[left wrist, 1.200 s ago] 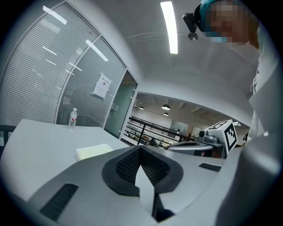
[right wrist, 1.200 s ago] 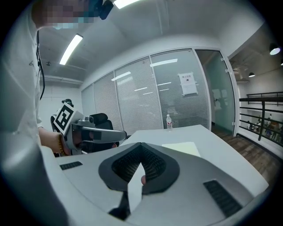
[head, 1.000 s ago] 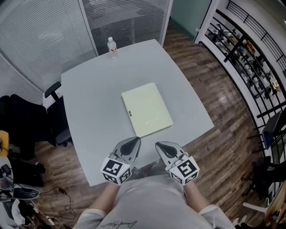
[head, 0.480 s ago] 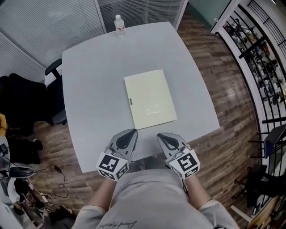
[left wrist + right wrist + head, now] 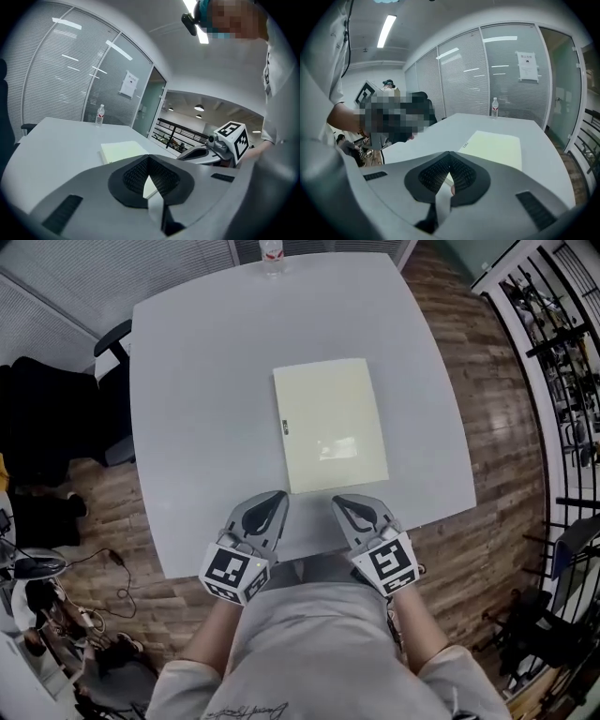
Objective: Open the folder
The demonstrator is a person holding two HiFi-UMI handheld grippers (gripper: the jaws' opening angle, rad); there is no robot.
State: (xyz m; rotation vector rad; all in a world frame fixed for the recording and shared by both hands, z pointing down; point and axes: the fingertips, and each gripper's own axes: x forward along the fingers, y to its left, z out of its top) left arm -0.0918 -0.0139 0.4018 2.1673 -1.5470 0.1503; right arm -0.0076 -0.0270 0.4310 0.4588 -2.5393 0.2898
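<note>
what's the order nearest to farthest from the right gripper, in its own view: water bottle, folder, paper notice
1. folder, on the table just ahead.
2. water bottle, at the table's far edge.
3. paper notice, on the glass wall beyond.

Left gripper (image 5: 277, 497), right gripper (image 5: 338, 502) (both lower)

The folder (image 5: 330, 425) on the table (image 5: 202, 409) is coloured pale yellow. The table is coloured light grey. The floor (image 5: 494, 427) around the table is patterned with brown wood planks. The left claw (image 5: 275, 497) and right claw (image 5: 339, 502) are coloured grey, with black-and-white squares.
</note>
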